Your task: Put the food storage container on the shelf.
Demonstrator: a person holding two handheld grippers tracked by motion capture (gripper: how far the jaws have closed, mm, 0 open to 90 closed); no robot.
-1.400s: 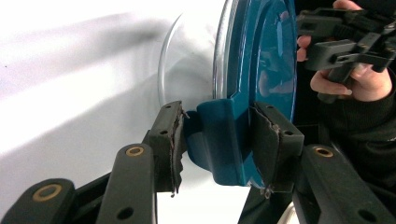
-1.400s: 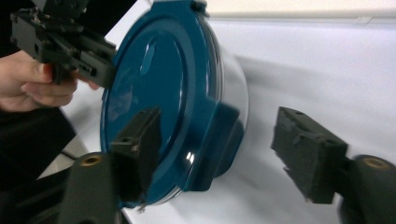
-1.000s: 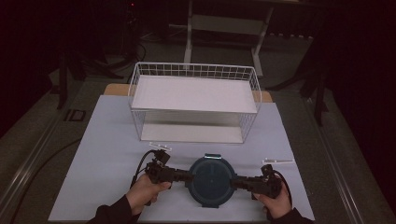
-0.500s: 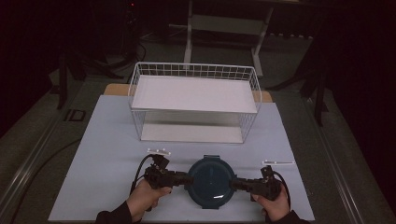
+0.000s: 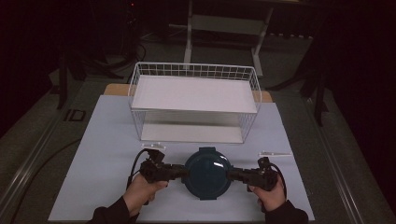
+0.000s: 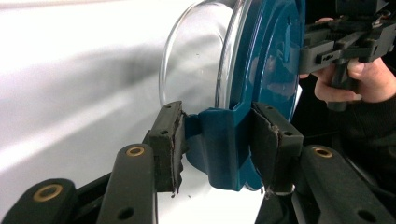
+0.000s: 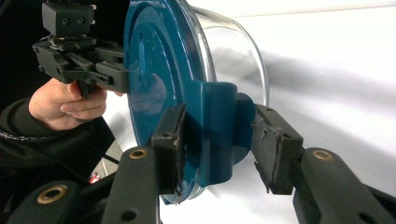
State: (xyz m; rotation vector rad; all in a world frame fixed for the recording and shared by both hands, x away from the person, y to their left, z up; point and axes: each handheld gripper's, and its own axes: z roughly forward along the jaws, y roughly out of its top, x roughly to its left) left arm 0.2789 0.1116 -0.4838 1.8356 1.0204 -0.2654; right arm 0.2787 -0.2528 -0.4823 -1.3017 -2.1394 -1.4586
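Bowl held at both clips

Glass bowl with teal lid (image 5: 207, 172): near table (image 5: 93, 154) edge, in front of wire basket (image 5: 194, 100). Your left claw (image 6: 217, 140) is clamped on its left clip. Your right claw (image 7: 217, 140) straddles the right clip; one pad seems just clear, though that gap is hard to judge.

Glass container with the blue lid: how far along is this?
Done: both grippers are on the lidded glass container, the left gripper clamped on one lid tab, the right gripper around the opposite tab. In hand: the container sits near the table's front edge. Left: any move to the empty wire shelf rack, if that is its destination.
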